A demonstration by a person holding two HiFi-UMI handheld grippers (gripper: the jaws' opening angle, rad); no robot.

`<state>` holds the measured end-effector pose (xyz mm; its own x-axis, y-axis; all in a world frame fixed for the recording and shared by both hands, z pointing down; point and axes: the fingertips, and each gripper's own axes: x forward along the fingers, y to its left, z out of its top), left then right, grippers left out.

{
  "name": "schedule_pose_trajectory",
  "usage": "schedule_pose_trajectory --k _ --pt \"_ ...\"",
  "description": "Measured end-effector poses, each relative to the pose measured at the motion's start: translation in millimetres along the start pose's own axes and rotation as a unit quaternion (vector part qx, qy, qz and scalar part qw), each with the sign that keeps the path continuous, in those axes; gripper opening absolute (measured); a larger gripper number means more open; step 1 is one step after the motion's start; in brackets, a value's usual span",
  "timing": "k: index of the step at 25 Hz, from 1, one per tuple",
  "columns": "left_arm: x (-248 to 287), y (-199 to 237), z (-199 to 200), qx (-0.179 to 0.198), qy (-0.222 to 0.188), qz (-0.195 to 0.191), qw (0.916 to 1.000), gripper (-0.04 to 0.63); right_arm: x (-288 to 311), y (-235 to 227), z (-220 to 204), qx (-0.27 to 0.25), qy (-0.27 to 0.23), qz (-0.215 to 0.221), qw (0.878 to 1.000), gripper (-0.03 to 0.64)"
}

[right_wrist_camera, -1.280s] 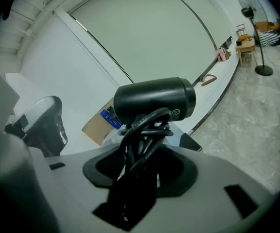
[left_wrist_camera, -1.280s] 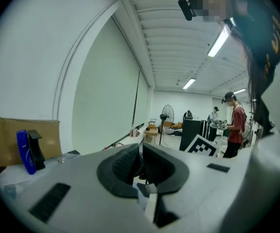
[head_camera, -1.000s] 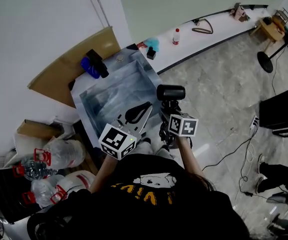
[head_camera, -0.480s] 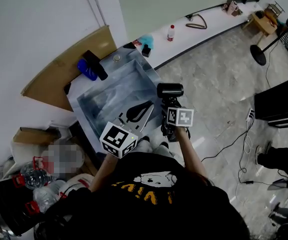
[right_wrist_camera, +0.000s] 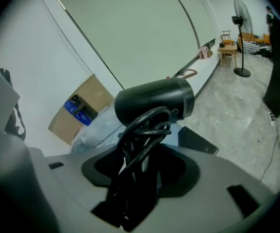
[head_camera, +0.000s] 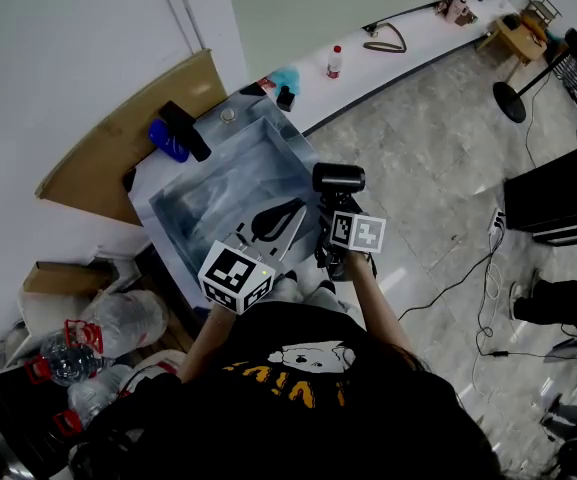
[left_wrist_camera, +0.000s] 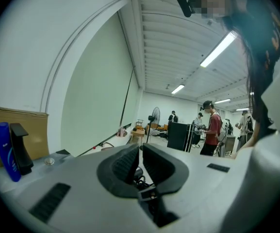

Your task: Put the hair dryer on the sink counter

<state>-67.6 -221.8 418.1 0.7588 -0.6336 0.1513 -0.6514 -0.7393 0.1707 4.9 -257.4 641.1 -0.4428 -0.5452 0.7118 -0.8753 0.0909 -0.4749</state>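
Head view: right claw (head_camera: 336, 211) held the hair dryer (head_camera: 339, 178) upright, at the right edge of the sink tabletop (head_camera: 251, 114). The left claw (head_camera: 284, 218) was over the basin's front edge.
Left gripper view: claw pressed together, nothing pinched.
Right gripper view: claw opening, hair dryer handle and wrapped cord (right_wrist_camera: 142, 125) still between the jaws.

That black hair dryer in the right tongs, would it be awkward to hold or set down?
Probably top-heavy: the hair dryer barrel stands above the right tongs, whose jaws are opening round its handle. Its round barrel may roll. The looped cord looks floppy.
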Motion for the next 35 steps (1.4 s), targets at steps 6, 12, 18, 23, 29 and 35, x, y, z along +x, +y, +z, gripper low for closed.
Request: schedule_pose_trajectory --k 6,12,18,23,29,35 --pt "-0.9 0.0 0.0 0.001 0.001 0.001 1.0 0.026 -4.9 -4.7 -0.4 -0.005 -0.013 -0.01 1.0 0.222" --pt "-1.3 1.1 -3.0 0.001 0.005 0.0 1.0 0.026 -8.7 -13.1 -2.1 -0.049 -0.013 -0.061 0.997 0.269" --pt "-0.3 2.3 -3.7 -0.001 0.005 -0.001 1.0 0.026 -7.4 -13.2 -4.6 -0.096 -0.008 -0.088 0.991 0.276" --pt "-2.4 4.6 -5.2 -0.004 0.005 0.003 1.0 0.026 -17.7 -8.0 2.1 -0.15 -0.039 -0.114 0.981 0.201" --pt "-3.8 9.2 -7.6 -0.006 0.007 0.005 0.9999 0.026 -18.8 -15.9 8.0 -0.124 -0.045 -0.105 0.986 0.197" --pt "-2.2 5.9 -7.5 -0.007 0.007 -0.001 1.0 0.026 -14.5 -15.8 -3.1 -0.141 -0.011 -0.11 0.984 0.233"
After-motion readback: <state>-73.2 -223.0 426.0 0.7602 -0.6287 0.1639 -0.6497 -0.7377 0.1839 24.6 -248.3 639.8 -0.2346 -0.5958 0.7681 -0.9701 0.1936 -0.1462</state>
